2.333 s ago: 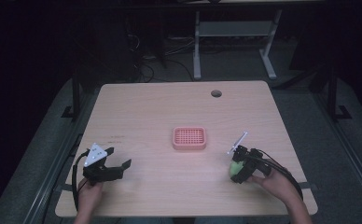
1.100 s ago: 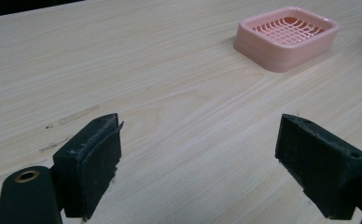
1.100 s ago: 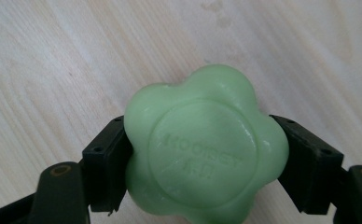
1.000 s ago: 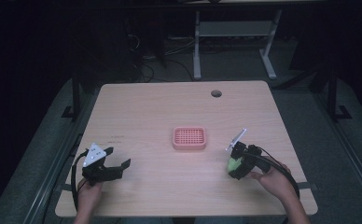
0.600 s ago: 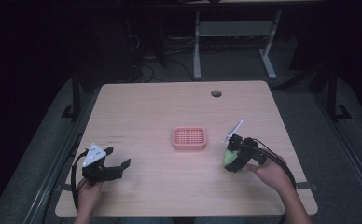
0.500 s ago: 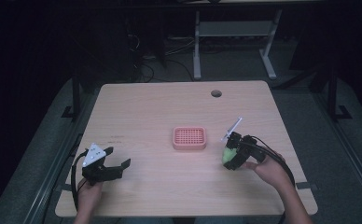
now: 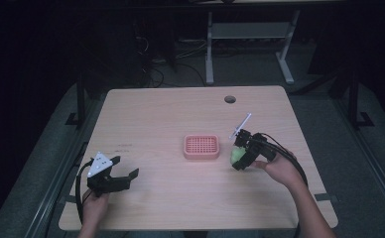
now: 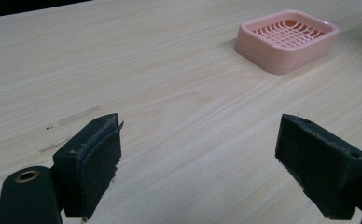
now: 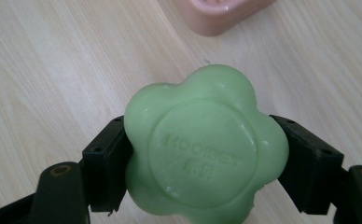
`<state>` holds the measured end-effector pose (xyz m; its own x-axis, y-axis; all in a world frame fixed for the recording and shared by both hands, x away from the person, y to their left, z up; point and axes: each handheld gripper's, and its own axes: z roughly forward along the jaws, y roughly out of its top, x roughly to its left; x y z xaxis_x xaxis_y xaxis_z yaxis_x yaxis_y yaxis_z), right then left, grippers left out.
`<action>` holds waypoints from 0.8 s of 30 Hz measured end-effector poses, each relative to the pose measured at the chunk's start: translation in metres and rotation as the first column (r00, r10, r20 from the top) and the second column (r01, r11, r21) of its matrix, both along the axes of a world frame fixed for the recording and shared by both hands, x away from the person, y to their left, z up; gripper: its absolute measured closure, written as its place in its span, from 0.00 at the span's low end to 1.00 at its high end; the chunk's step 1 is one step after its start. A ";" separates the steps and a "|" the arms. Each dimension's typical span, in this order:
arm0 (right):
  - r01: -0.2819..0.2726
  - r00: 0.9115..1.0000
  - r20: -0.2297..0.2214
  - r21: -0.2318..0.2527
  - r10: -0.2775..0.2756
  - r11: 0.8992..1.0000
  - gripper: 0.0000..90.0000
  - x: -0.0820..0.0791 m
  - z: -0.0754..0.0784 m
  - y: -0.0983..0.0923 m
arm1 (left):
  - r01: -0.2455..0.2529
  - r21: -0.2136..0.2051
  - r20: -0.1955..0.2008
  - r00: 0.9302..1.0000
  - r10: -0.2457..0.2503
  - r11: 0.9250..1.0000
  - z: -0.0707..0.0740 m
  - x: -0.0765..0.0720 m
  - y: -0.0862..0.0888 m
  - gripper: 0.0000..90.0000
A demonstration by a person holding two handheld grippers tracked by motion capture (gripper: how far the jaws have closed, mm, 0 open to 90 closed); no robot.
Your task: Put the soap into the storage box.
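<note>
While gripped between both black jaws of right gripper [image 9: 207, 163], one green flower-shaped soap bar [image 9: 205, 147] is held above table [image 7: 156, 114], just right of soap dish [image 7: 201, 147]. Soap surface smooth, waxy, six-lobed; embossed lettering is seen on round centre, too faint to be read. One pink plastic soap dish, rectangular with rounded corners and slotted grid floor, is placed at table centre. Left gripper [image 8: 200, 163] is kept wide open, nothing held, foam-padded jaws well apart over pale wood-grain tabletop.

Embossed lettering on the green soap [image 9: 202, 149] is too faint to read.
</note>
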<state>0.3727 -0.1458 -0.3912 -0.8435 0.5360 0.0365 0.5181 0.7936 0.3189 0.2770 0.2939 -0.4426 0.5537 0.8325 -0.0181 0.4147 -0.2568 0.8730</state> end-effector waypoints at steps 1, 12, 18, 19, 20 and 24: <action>-0.003 1.000 0.001 -0.004 0.003 1.000 0.29 0.001 0.001 0.002 | 0.000 0.001 -0.001 1.000 0.000 1.000 0.000 0.000 0.000 0.16; -0.019 1.000 0.005 -0.012 0.019 1.000 0.29 0.019 0.010 0.019 | 0.003 0.000 0.003 1.000 -0.003 1.000 0.000 0.000 0.000 0.16; -0.032 0.999 0.009 -0.028 0.032 0.999 0.29 0.028 0.013 0.031 | 0.003 -0.002 0.006 1.000 -0.003 1.000 0.000 0.000 0.001 0.16; -0.034 0.999 0.003 -0.026 0.034 0.999 0.29 0.029 0.014 0.032 | 0.003 -0.002 0.006 1.000 -0.003 1.000 0.000 0.000 0.001 0.16; -0.035 0.999 0.006 -0.030 0.035 0.999 0.29 0.031 0.014 0.034 | 0.002 -0.003 0.006 1.000 -0.002 1.000 0.000 0.000 0.001 0.16; -0.043 0.999 0.007 -0.032 0.043 0.999 0.29 0.035 0.015 0.040 | 0.004 -0.002 0.004 1.000 -0.004 1.000 0.000 0.000 0.000 0.16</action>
